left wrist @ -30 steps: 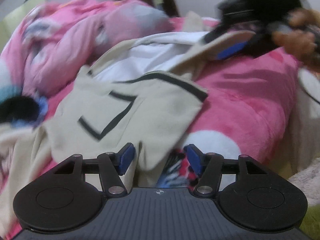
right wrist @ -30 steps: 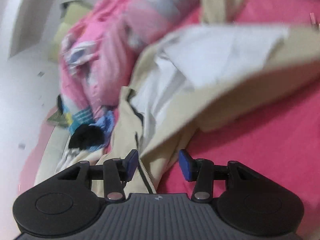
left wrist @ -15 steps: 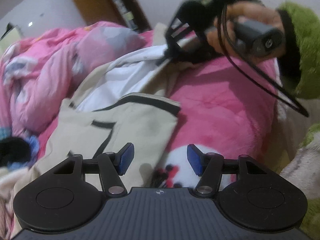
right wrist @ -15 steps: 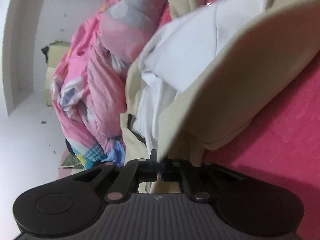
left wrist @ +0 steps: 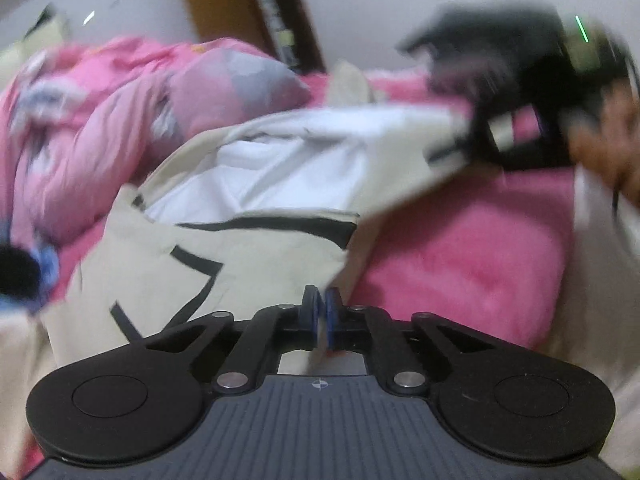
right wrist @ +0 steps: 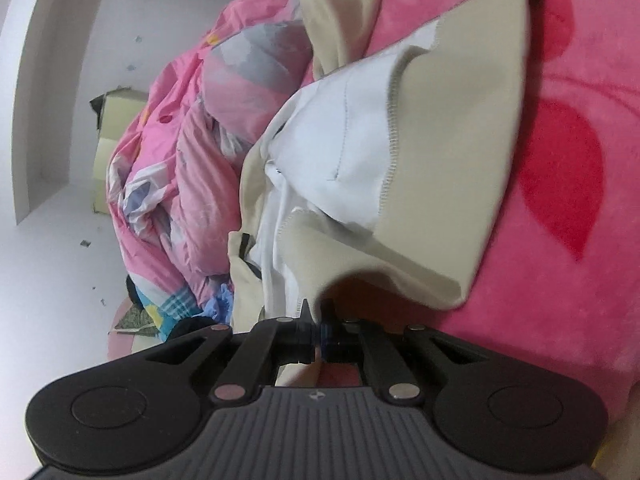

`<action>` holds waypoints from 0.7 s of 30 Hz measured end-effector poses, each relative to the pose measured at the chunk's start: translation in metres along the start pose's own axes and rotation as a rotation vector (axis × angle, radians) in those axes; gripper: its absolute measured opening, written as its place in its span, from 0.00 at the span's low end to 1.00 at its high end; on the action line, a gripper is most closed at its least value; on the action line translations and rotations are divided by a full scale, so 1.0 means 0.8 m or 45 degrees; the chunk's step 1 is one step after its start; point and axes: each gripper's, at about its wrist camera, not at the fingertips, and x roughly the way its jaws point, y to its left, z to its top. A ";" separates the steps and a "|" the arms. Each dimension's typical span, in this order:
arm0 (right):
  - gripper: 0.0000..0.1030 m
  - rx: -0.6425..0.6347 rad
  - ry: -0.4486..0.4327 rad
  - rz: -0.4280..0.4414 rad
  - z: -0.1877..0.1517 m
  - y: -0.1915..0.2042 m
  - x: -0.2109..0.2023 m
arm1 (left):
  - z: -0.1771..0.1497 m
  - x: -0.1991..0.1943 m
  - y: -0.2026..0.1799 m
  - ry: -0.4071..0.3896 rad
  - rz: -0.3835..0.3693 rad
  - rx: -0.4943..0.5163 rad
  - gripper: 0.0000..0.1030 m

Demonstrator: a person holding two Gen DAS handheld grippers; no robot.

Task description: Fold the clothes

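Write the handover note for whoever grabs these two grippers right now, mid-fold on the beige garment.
Left gripper: shut on the near edge of the beige garment.
Right gripper: shut on another edge of the same garment, lifted so its white lining shows.
Where: the garment lies spread on the pink blanket, beside a crumpled pink quilt.
Done: both edges gripped.
Left: no fold is laid down yet. Probably bring the lifted edge over, flatten, then finish folding.

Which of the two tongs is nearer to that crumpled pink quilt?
Left, though only roughly. The left tongs pinch the beige garment beside the quilt; the right tongs grip its far edge.
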 end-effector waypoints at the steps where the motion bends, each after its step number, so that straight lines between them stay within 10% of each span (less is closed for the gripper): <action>1: 0.02 -0.020 -0.002 0.015 0.002 0.003 -0.006 | 0.004 -0.008 0.012 -0.013 -0.001 -0.074 0.02; 8: 0.02 -0.132 0.102 -0.073 0.001 -0.014 -0.041 | -0.003 -0.019 0.075 0.062 -0.002 -0.442 0.05; 12: 0.06 -0.079 0.140 -0.110 -0.002 -0.028 -0.051 | -0.025 -0.035 0.083 0.158 -0.018 -0.531 0.29; 21: 0.17 -0.620 0.215 -0.035 -0.048 0.072 -0.056 | -0.083 -0.100 0.132 0.207 0.085 -0.903 0.37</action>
